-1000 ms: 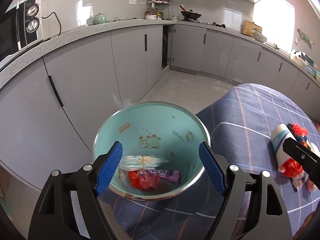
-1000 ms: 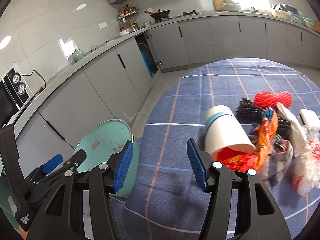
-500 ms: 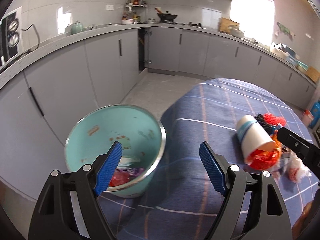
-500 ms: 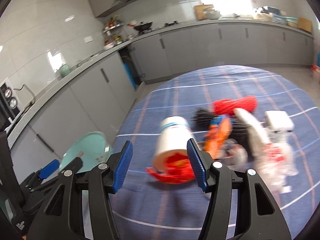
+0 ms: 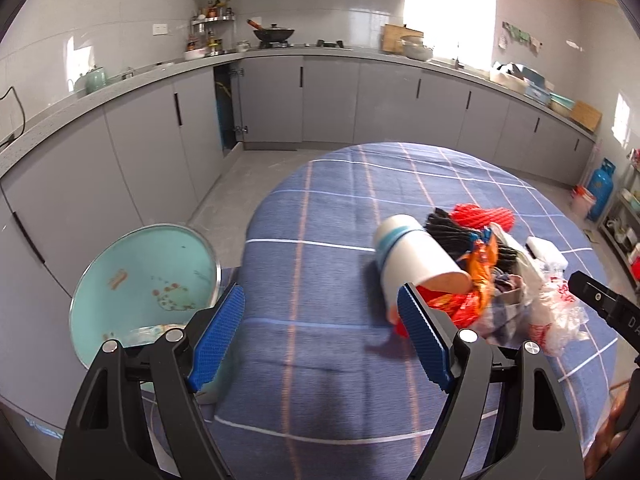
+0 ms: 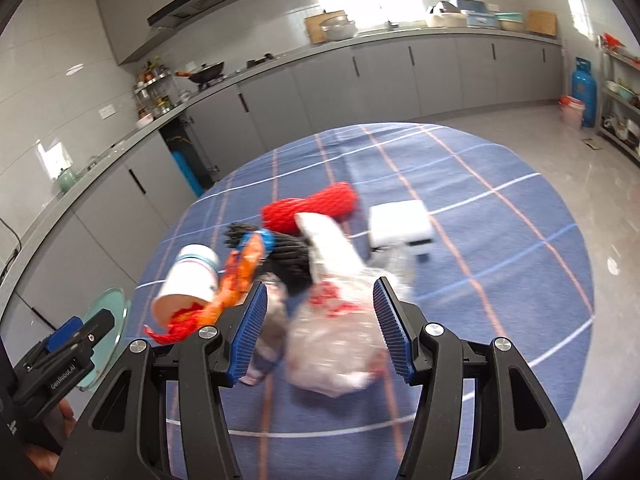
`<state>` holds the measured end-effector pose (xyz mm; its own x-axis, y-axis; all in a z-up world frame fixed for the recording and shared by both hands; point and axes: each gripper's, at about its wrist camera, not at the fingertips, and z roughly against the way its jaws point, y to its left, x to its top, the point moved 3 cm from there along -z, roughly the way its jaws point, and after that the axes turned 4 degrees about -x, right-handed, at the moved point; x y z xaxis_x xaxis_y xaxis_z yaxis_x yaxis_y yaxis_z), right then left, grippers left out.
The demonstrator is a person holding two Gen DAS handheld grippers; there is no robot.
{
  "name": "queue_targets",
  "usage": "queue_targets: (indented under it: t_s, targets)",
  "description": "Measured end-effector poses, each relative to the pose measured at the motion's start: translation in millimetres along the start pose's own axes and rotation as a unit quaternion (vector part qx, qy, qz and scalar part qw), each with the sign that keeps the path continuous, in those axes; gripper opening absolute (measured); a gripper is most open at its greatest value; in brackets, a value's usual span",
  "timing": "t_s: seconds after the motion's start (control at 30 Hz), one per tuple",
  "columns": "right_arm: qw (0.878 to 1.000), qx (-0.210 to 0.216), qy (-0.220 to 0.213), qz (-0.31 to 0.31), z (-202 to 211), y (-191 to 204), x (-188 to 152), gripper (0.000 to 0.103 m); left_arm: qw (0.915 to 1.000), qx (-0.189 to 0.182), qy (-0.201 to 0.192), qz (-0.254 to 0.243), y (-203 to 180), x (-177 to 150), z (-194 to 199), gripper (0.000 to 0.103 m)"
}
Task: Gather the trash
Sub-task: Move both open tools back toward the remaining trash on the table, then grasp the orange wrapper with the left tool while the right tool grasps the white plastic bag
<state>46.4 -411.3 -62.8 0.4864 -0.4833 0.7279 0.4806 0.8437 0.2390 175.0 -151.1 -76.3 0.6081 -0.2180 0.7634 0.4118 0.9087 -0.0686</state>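
Observation:
A trash pile lies on the round table's blue checked cloth [image 5: 320,220]. It holds a tipped white paper cup [image 5: 416,260] [image 6: 188,284], an orange wrapper [image 5: 480,264] [image 6: 240,280], a red net [image 6: 316,204], black mesh [image 6: 288,256], a white box [image 6: 400,224] and a clear plastic bag with red print [image 6: 336,336]. My right gripper [image 6: 320,328] is open, the bag showing just beyond its blue pads, untouched. My left gripper [image 5: 320,336] is open over bare cloth, the cup off its right pad. The teal bin [image 5: 144,280] stands left of the table with wrappers inside.
Grey kitchen cabinets [image 5: 280,100] run along the far walls, with grey floor between them and the table. A blue gas cylinder [image 6: 582,88] stands at the far right near a shelf rack. The table's edge curves close to the bin.
Both grippers swung right, from the bin toward the trash pile. The bin slid to the left edge of both views, and the plastic bag now sits in front of the right gripper. Jaw widths look unchanged.

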Motion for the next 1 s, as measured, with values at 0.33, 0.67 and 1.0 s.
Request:
queue_targets:
  t_s: [0.33,0.67,1.0]
  targets:
    - [1.0,0.006,0.023,-0.007,-6,-24,-7,0.056,0.9975,-0.039,-0.002,-0.058,-52,-10,-5,0.077]
    - [0.997,0.042,0.067,-0.008,-32,-22,-14,0.056,0.9956,-0.066,0.023,-0.061,-74,-17,-31,0.083]
    - [0.996,0.063,0.055,0.017,-16,-19,-14,0.02,0.9935,-0.089,0.061,-0.037,-79,-24,-56,0.06]
